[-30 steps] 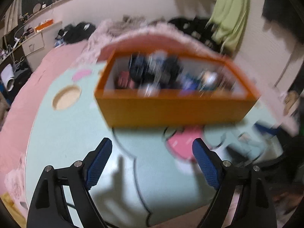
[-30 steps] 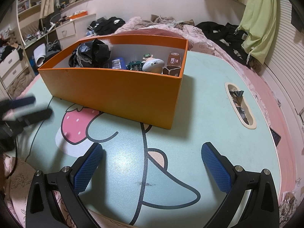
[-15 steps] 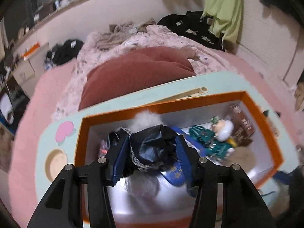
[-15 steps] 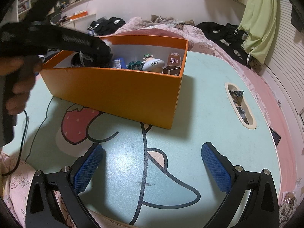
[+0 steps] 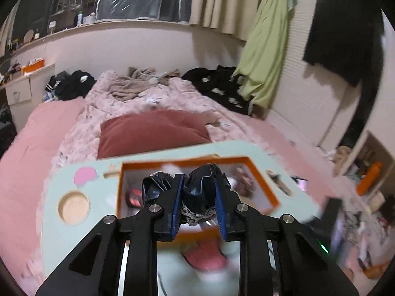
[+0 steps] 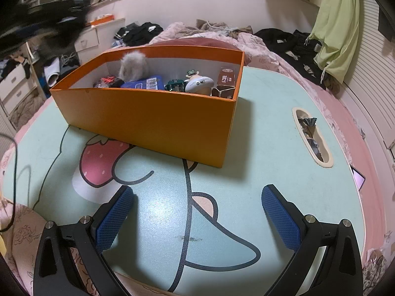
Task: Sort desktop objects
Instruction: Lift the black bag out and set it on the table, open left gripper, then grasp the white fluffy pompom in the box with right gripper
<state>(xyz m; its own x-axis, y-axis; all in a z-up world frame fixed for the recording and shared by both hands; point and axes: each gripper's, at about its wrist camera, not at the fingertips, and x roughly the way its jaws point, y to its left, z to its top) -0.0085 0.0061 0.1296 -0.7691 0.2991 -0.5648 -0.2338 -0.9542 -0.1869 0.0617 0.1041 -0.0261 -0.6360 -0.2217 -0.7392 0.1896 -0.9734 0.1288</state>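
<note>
- The left gripper (image 5: 198, 203) has its jaws clamped tight on a black crumpled fabric piece (image 5: 197, 187), glossy and creased, with a pale lace trim hanging at its lower edge.
- That bundle hangs in the air above the orange box (image 6: 158, 113), clear of the things inside it.
- The right gripper (image 6: 197, 218) hovers low over the counter (image 6: 266, 133) with its jaws wide apart and nothing between them; the blue pads show a fine cross-hatched grip texture.
- Progress, as I judge it: 1 item is lifted out, and the sort is at an early stage.
- Left in the box: a grey fluffy pom-pom (image 6: 134, 65), a flat blue packet (image 6: 144, 83), a small green-and-white figure (image 6: 197, 82) with a smooth rounded body, and a brown carton (image 6: 226, 81), stiff and boxy.
- The box itself is plain cardboard, orange outside, white inside, with straight walls.
- The counter is a smooth mint-green top printed with a cartoon strawberry; it has an oval slot (image 6: 312, 138) holding dark scraps and, in the left view, a round cup recess (image 5: 74, 207).
- Beyond it, a bed (image 5: 39, 133) with pink covers and scattered clothes.
</note>
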